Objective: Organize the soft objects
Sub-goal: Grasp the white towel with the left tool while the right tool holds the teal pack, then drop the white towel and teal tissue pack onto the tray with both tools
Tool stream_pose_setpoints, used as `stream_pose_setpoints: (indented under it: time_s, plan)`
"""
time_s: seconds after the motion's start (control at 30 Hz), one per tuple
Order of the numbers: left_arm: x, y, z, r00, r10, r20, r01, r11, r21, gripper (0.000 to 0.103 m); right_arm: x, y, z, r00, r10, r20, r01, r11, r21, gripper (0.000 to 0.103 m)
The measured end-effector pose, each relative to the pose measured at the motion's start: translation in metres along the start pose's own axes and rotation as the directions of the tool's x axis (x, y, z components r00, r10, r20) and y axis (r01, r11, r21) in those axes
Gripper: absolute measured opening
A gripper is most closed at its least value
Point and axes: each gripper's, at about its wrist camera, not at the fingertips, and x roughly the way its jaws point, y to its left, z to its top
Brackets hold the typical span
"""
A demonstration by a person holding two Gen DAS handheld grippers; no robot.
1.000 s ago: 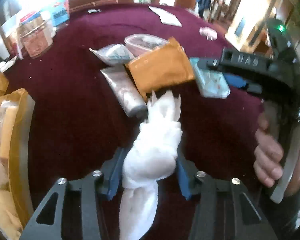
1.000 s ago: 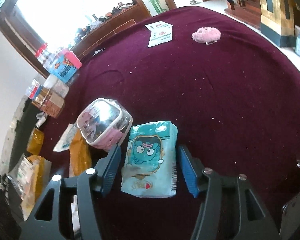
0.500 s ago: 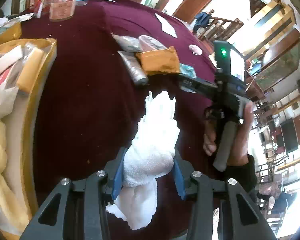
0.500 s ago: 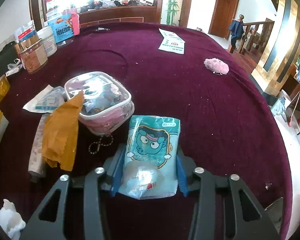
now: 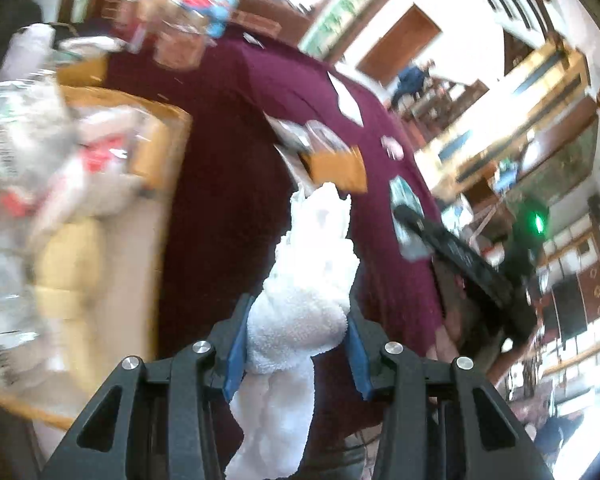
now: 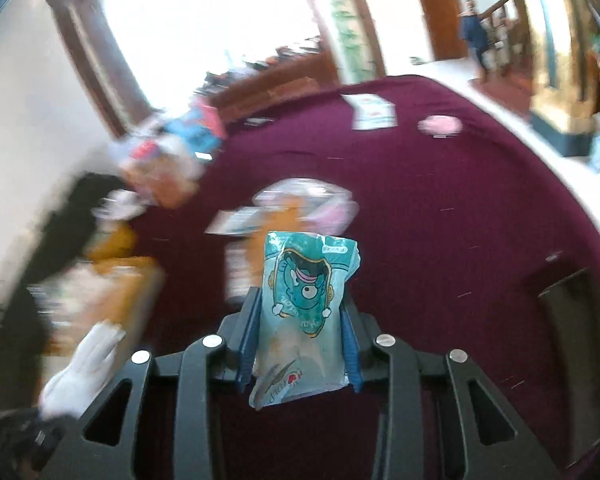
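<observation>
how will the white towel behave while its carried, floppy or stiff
Probably floppy: the towel bulges around the shut left gripper and its tail droops below the fingers. It looks light and fluffy, so unlikely to slip from the blue pads. The loose ends may snag on the basket.

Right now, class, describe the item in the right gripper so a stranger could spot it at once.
Find the maroon table. Above its near side, the right gripper is shut on a teal packet. Unlike the orange pouch and white towel, it shows a cartoon green face.
</observation>
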Motion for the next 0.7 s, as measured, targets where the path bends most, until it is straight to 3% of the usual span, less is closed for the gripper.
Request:
stream_pose_setpoints:
  time_s: [0.17,0.37,0.53,0.63,0.7]
  plan:
    - [-0.040,0.054,0.008,0.994,0.060,0.089,-0.049,0.991,-0.122,0.045,-0.016,0.052,-0.016,0.984,0.177,0.000,-0.176,0.982,-0.062,0.035]
    - [-0.067,0.101,0.018,0.981,0.101,0.163,-0.063,0.973,-0.223,0.045,0.004,0.122,-0.027,0.910,0.396,-0.121,-0.409,0.906,-0.109,0.035]
    - [-0.079,0.135,0.024,0.971,0.136,0.196,-0.076,0.956,-0.284,0.045,0.031,0.174,-0.038,0.847,0.477,-0.237,-0.508,0.856,-0.095,0.036]
    - [-0.077,0.151,0.029,0.969,0.146,0.198,-0.076,0.944,-0.321,0.045,0.037,0.198,-0.055,0.831,0.480,-0.282,-0.527,0.842,-0.119,0.036]
    - [-0.072,0.157,0.032,0.971,0.139,0.194,-0.070,0.942,-0.328,0.045,0.039,0.208,-0.066,0.837,0.456,-0.302,-0.511,0.849,-0.133,0.036]
